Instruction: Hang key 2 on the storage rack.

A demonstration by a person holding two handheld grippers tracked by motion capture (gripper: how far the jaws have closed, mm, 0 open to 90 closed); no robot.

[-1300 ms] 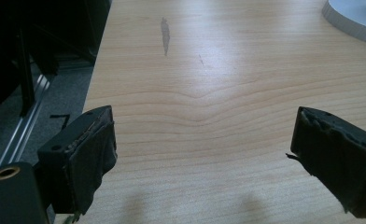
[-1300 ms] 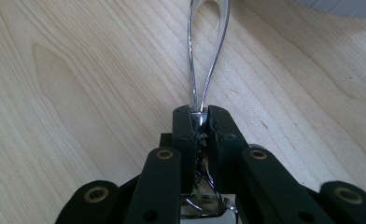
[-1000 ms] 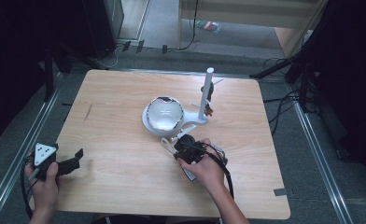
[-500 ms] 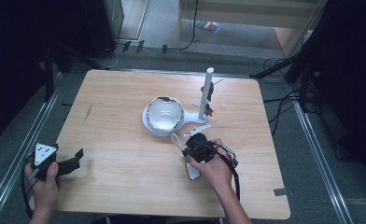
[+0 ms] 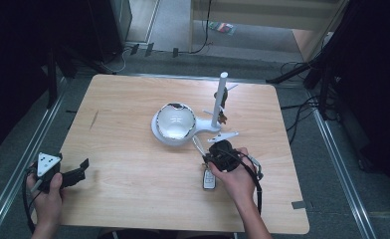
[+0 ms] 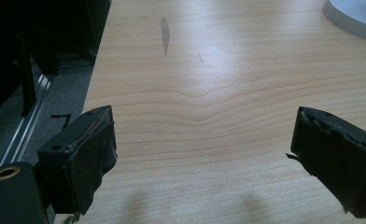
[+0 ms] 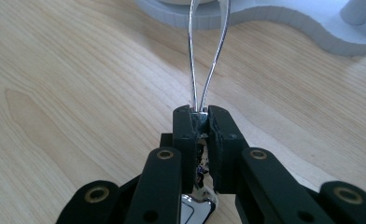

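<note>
Wooden table (image 5: 133, 199) spans the middle of the high view. White stand (image 5: 183, 130) with mirrored bowl and upright post sits centre frame. Left gripper (image 5: 76, 175), lower left, hovers over bare wood, jaws spread wide, holding nothing. Right gripper (image 7: 200, 122), lower centre-right, has jaws clamped tight on a silver wire loop (image 7: 208, 56); a key fob (image 5: 209, 179) lies on the table just below it.

High view overlooks whole table (image 5: 133, 199); gripper views skim it closely
</note>
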